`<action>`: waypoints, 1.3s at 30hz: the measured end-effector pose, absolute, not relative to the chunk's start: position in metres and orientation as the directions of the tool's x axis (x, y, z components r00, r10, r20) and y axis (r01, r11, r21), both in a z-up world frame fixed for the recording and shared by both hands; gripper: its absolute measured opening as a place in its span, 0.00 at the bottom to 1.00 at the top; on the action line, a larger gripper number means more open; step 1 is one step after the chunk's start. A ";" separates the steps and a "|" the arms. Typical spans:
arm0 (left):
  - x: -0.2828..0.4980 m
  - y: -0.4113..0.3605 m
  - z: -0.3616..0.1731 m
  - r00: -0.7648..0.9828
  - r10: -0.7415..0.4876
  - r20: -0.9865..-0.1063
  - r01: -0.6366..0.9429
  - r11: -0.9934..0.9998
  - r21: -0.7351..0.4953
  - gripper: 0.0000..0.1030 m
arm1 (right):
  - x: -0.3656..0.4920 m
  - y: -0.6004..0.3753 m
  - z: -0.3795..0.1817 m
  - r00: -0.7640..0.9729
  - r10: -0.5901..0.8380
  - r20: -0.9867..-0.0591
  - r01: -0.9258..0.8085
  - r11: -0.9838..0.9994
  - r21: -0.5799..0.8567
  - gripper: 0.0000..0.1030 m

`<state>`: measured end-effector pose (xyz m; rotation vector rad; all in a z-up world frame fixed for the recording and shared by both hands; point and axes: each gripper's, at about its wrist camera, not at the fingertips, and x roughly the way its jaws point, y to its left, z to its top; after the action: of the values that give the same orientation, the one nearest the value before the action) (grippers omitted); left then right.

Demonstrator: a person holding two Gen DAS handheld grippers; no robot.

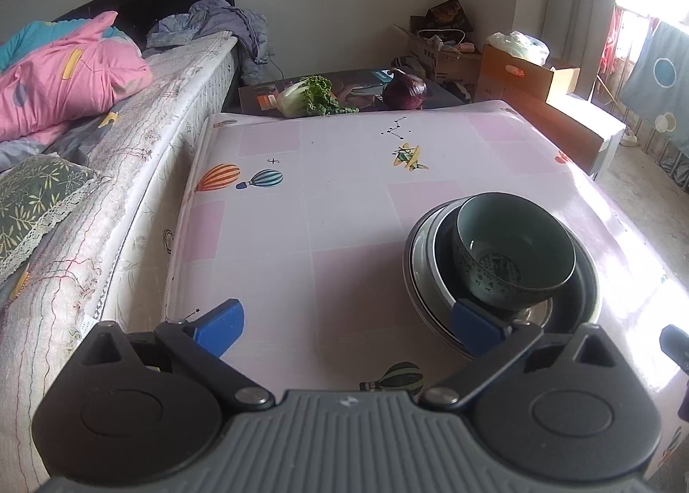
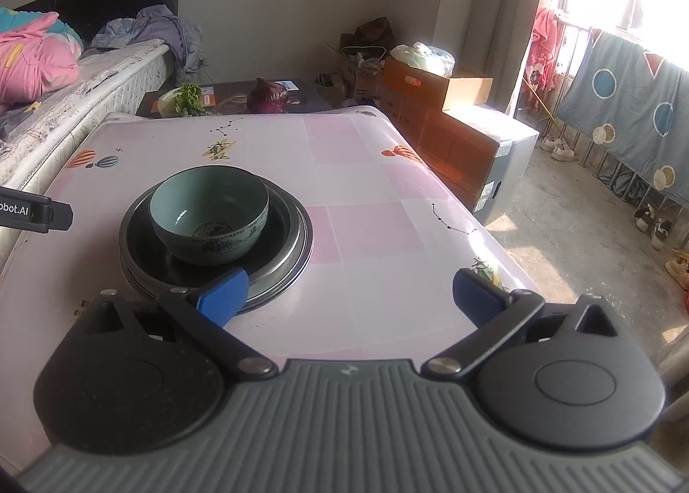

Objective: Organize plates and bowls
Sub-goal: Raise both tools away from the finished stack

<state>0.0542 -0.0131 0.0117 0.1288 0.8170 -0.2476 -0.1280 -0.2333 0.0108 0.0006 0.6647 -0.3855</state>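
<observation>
Plates (image 2: 297, 241) sit nested in a low metal stack on the table (image 2: 366, 191), ahead and to the left of your right gripper (image 2: 351, 299), ahead and to the right of your left gripper (image 1: 344, 327). A green patterned bowl (image 2: 209, 215) rests upright inside the top plate, just beyond your right gripper's left pad (image 2: 224, 297) and your left gripper's right pad (image 1: 473, 327), which overlap the stack's near rim in view; whether they touch it you cannot tell. Both of your grippers are spread wide and hold nothing. Past the table's far edge lie a red cabbage (image 1: 405, 90) and a leafy cabbage (image 1: 312, 97).
</observation>
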 end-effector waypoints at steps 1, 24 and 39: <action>0.055 -0.013 0.010 0.650 -0.164 -0.742 0.263 0.965 0.017 1.00 | -0.127 -0.232 0.011 0.717 -0.342 -0.608 0.342 0.932 -0.120 0.99; 0.056 -0.022 -0.015 0.551 -0.095 -0.829 0.231 0.972 0.042 1.00 | -0.097 -0.240 0.001 0.653 -0.205 -0.729 0.298 0.955 -0.001 0.99; 0.049 -0.031 -0.014 0.538 -0.112 -0.835 0.261 0.964 0.039 1.00 | -0.096 -0.237 0.000 0.640 -0.190 -0.744 0.264 0.964 -0.019 0.99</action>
<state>0.0489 -0.0308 -0.0142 0.1664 0.9784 -0.2234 -0.0964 -0.2370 -0.0003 0.0941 0.8372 -0.2591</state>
